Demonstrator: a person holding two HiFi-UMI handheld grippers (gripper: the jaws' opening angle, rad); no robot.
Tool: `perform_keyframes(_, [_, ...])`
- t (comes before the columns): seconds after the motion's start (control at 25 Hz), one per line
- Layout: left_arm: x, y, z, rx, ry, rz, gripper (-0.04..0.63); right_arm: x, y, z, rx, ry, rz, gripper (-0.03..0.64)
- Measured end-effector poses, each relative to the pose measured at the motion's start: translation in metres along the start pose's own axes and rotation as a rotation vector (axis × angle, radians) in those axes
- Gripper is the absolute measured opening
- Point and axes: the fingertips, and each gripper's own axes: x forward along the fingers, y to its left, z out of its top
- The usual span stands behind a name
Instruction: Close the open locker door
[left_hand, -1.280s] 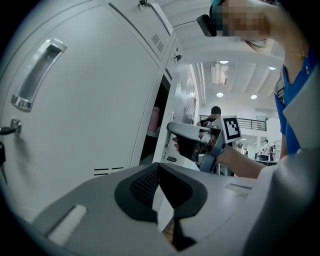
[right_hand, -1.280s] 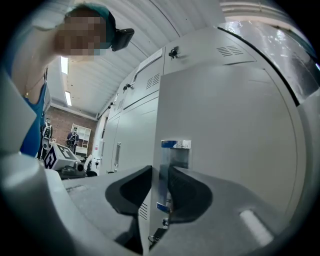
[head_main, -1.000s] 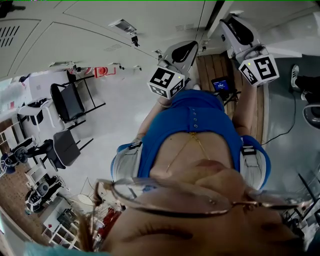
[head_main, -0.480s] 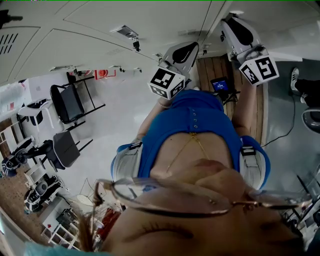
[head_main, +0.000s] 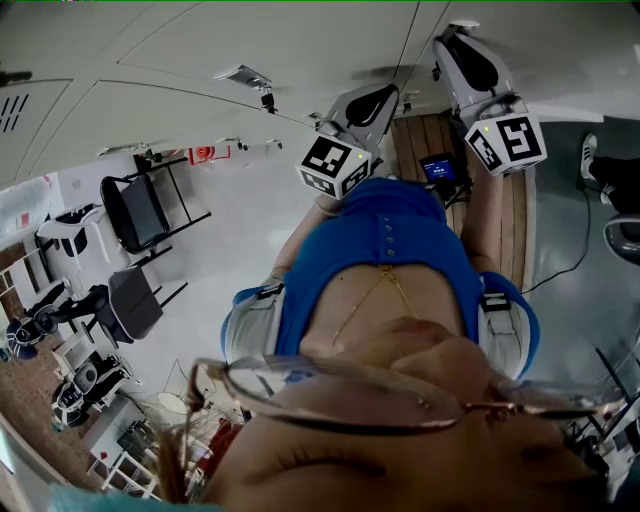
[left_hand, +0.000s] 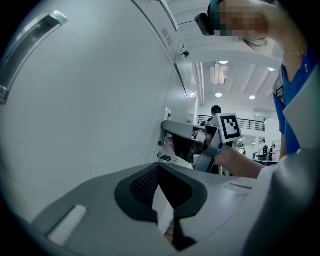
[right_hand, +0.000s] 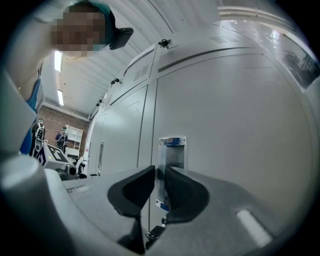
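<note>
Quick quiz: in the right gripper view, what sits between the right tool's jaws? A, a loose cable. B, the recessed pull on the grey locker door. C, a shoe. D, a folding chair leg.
B: in the right gripper view the right tool's narrow jaw gap is filled by the recessed pull set in the locker door.

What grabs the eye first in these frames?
The right gripper, dead centre in its own view, is clamped on the edge of a locker's door pull. In the head view, the person's blue shirt fills the middle, with grey lockers across the top. The left gripper is shut and empty alongside.
</note>
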Motion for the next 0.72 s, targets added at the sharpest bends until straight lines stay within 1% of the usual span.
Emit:
perform_keyframes(0.08, [0.0023,0.0009,0.0006,0.001,0.000,-0.002,-0.011,0.0000,-0.0004,-0.0002,-0.006,0.000,-0.008,0.066])
perform_keyframes(0.24, [0.0060,-0.0006,0.0033,0.006,-0.004,-0.007,-0.012,-0.0017,-0.0006,-0.0013,-0.068,0.029,-0.046,0.066])
perform_keyframes(0.36, [0.0077,-0.0002,0.0043,0.009,-0.005,-0.005,-0.011,-0.0018,-0.0013,-0.0022,-0.095,0.051,-0.075,0.066])
perform_keyframes(0.72, [0.0073,-0.0026,0.0053,0.012,-0.010,0.000,-0.011,-0.0020,-0.0010,-0.0035,-0.110,0.060,-0.163,0.064])
